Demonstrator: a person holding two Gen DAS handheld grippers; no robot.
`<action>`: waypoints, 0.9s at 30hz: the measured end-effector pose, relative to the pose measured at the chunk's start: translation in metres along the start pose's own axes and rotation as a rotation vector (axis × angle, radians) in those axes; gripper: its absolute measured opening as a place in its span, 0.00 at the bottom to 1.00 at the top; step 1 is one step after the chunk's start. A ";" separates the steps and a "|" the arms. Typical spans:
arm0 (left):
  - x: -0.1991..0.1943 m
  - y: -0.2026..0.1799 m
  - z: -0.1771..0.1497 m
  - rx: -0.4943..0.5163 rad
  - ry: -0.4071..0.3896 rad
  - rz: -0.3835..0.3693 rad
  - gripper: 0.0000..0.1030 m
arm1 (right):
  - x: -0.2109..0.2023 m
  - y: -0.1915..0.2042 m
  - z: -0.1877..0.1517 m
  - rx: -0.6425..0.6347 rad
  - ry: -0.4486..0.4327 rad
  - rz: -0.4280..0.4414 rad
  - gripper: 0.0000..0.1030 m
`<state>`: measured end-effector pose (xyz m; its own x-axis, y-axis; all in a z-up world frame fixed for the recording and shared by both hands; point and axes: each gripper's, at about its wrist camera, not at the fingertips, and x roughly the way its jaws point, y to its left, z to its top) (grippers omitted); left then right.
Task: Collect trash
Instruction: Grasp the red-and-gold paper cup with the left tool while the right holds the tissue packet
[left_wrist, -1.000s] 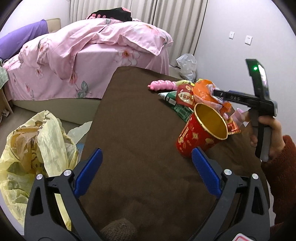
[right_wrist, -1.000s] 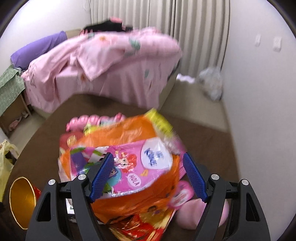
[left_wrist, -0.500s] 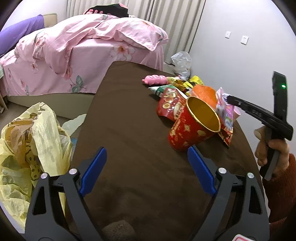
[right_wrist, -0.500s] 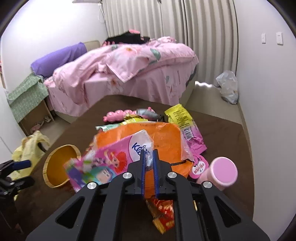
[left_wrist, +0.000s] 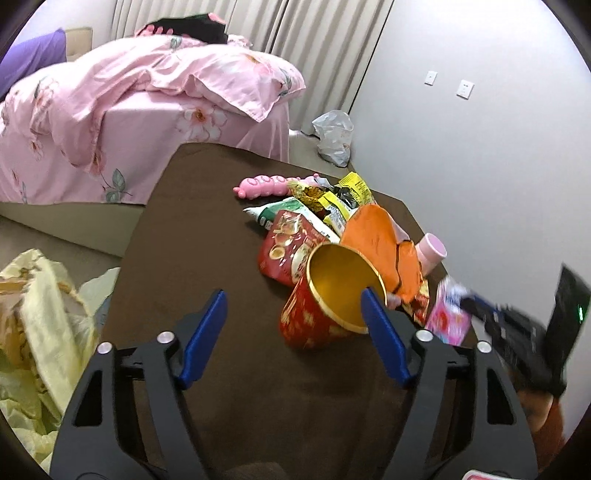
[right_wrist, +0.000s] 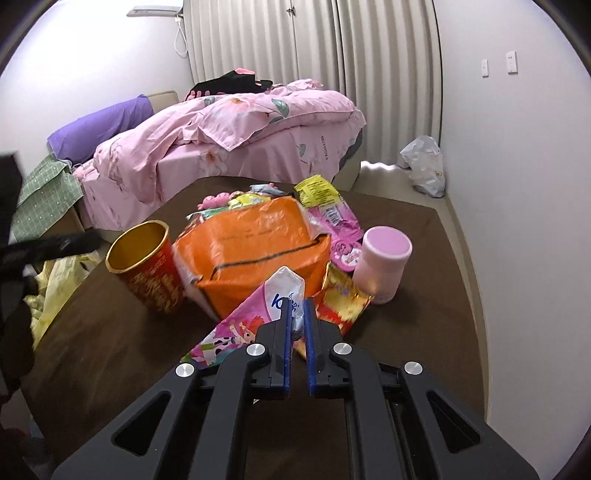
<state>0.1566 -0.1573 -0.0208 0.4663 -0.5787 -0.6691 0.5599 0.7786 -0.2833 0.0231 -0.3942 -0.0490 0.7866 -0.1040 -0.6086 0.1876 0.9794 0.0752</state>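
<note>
left gripper (left_wrist: 293, 325) open wide, blue pads well apart, held low and pointing fwd w/ nothing between them. right gripper (right_wrist: 298, 310) closed, blue pads nearly together w/ a thin edge of the pink tissue pack (right_wrist: 258, 317) pinched between, rest of the pack hanging out to its left. in the left wrist view the right gripper (left_wrist: 476, 306) shows blurred at far right, w/ part of the person's hand (left_wrist: 535, 410) and a reddish sleeve under it.

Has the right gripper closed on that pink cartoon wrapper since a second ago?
Yes. The right gripper was open around the pink cartoon wrapper; now it is shut on it, pulled back from the orange plastic bag.
</note>
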 end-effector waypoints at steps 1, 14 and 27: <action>0.007 -0.001 0.004 -0.015 0.013 -0.005 0.62 | -0.001 0.002 -0.003 -0.001 -0.001 0.001 0.08; 0.006 -0.001 -0.007 -0.006 0.063 0.019 0.05 | -0.008 0.020 -0.001 0.043 -0.020 0.138 0.08; -0.041 0.004 -0.030 0.022 -0.057 -0.092 0.44 | -0.010 0.041 -0.003 -0.026 -0.016 0.103 0.08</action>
<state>0.1194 -0.1234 -0.0155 0.4502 -0.6610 -0.6004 0.6167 0.7164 -0.3264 0.0212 -0.3525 -0.0418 0.8102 -0.0050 -0.5861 0.0902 0.9891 0.1163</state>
